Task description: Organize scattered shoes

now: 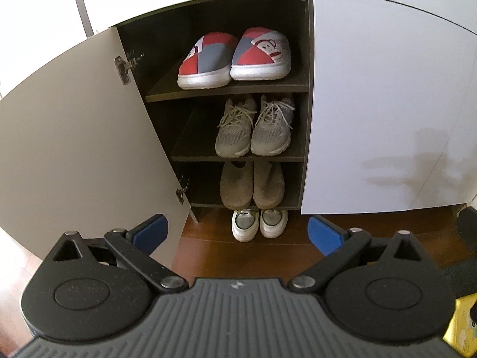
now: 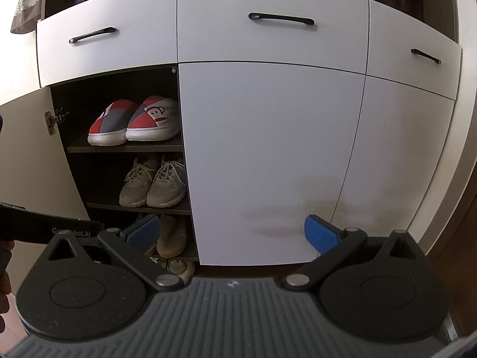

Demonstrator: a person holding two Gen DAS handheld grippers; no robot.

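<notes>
The open shoe cabinet [image 1: 307, 95] holds three pairs. Red and grey slippers [image 1: 235, 56] sit on the top shelf, grey laced sneakers [image 1: 255, 128] on the middle shelf, and tan slippers [image 1: 252, 185] on the bottom shelf. White shoes [image 1: 259, 223] stand on the wooden floor under the cabinet. My left gripper [image 1: 237, 232] is open and empty, a short way in front of the white shoes. My right gripper [image 2: 232, 232] is open and empty, facing the closed white door [image 2: 268, 161]. The same pairs show at the left in the right wrist view: slippers [image 2: 134, 122], sneakers [image 2: 153, 183].
The cabinet door [image 1: 74, 137] stands swung open at the left. Drawers with black handles [image 2: 281, 19] run above the doors. A yellow object [image 1: 462, 325] lies at the lower right. The left gripper's body [image 2: 50, 226] shows at the left of the right wrist view.
</notes>
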